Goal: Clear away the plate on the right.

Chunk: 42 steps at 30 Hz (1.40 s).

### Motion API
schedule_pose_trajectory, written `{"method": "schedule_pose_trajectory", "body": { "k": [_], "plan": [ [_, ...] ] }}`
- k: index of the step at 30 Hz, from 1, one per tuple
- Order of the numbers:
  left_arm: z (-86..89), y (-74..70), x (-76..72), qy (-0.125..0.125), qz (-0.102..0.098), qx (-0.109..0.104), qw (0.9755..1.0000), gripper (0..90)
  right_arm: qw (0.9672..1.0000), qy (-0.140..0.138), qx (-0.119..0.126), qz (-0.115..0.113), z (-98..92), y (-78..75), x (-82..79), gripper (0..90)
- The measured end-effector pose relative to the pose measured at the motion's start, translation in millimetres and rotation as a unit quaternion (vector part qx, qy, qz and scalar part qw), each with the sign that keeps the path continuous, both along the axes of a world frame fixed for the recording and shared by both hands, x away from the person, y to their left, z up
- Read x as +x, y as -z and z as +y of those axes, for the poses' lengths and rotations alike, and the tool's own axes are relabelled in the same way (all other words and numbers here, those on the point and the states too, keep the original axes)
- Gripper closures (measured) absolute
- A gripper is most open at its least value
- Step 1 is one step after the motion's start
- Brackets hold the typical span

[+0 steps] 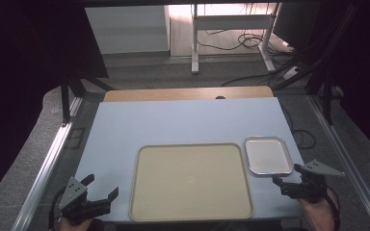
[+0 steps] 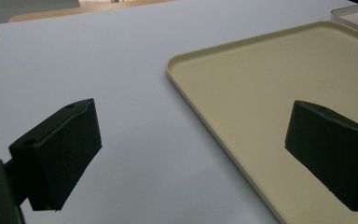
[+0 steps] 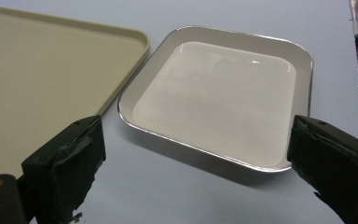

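A large beige tray point(image 1: 191, 180) lies empty at the front middle of the pale blue table point(image 1: 173, 120). To its right sits a small shiny metal tray point(image 1: 268, 155), also empty. My left gripper point(image 1: 99, 186) hovers at the table's front left corner, open, with nothing between its jaws; its view looks across the beige tray's left edge point(image 2: 200, 107). My right gripper point(image 1: 286, 176) is open just in front of the metal tray point(image 3: 223, 93), jaws spread wide and empty, the beige tray point(image 3: 42, 79) to its left.
A wooden board point(image 1: 188, 93) sticks out behind the table's far edge. Metal rails point(image 1: 48, 163) run along both sides. Desk legs and cables point(image 1: 250, 38) stand on the floor beyond.
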<state>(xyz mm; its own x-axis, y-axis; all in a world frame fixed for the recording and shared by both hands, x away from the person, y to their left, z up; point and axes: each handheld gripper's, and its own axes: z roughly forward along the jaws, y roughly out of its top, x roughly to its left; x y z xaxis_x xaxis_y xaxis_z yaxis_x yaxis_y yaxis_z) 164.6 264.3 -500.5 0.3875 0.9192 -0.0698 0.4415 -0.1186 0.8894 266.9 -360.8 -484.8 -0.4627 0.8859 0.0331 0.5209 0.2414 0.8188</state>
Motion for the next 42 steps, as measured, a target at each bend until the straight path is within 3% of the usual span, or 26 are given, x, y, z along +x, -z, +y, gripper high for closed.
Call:
{"method": "schedule_pose_trajectory", "body": {
  "k": [12,21,32,42],
  "plan": [
    [-1.0,0.1,0.7,0.001,0.003,0.005,1.0000,3.1,1.0000,0.005,-0.003,0.004,-1.4,-1.8,14.3,4.5],
    [-1.5,0.1,1.0,0.001,0.004,0.007,1.0000,2.9,0.9999,0.006,0.008,0.012,-6.4,-2.3,25.3,4.7],
    [-1.6,0.1,1.5,-0.001,0.006,0.007,1.0000,2.9,0.9988,0.022,0.017,0.040,-14.6,3.1,41.7,2.4],
    [-1.4,0.2,1.8,0.000,0.007,0.007,0.9999,2.9,0.9963,0.053,0.034,0.058,-21.3,1.0,56.6,3.1]
  ]
}}
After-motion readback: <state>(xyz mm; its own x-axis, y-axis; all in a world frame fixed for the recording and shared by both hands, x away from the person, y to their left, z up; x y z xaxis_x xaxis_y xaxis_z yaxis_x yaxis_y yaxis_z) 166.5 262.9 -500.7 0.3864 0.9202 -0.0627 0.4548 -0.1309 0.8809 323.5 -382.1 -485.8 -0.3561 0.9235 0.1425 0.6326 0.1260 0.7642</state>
